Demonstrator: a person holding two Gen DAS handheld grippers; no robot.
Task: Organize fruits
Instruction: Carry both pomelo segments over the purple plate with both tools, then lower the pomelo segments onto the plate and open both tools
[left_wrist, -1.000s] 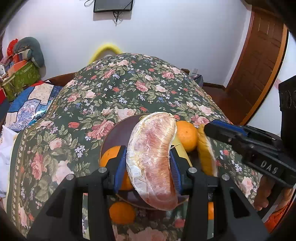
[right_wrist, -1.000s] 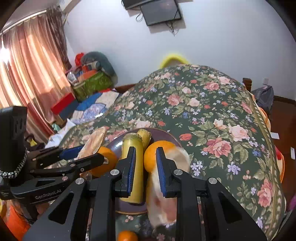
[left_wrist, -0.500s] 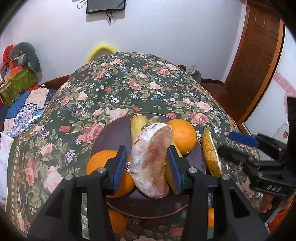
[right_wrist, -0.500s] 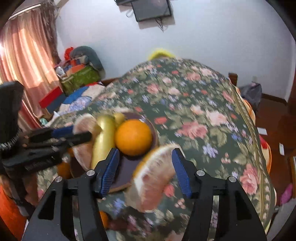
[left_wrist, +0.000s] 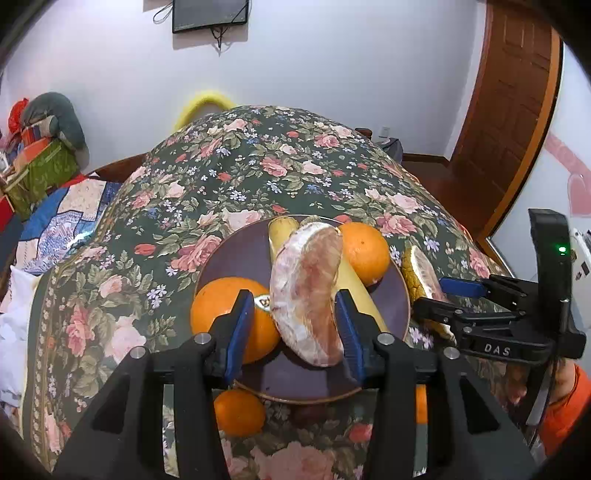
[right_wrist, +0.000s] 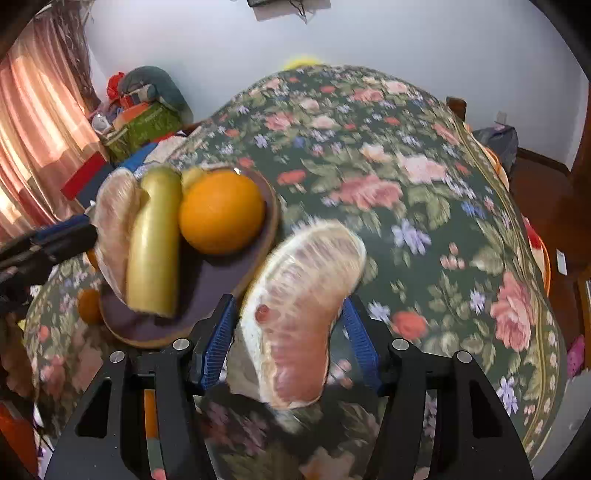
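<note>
Released since earlier, both claws gape: left claw (left_wrist: 295, 325) around plated pomelo wedge (left_wrist: 308, 295), right claw (right_wrist: 290, 332) around another beside plate (right_wrist: 207, 291).

On the floral bed (left_wrist: 280, 166) sits a dark plate (left_wrist: 236, 254) holding two oranges (left_wrist: 365, 251), a banana (left_wrist: 282, 230) and a wrapped pomelo wedge (left_wrist: 306, 291). The left gripper (left_wrist: 295, 325) straddles that wedge, fingers (left_wrist: 240, 325) spread apart from it.

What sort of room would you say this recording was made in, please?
Probably a bedroom: a floral-patterned bedspread covers what looks like a bed, folded colourful quilts lie beside it, and pink curtains hang nearby.
</note>
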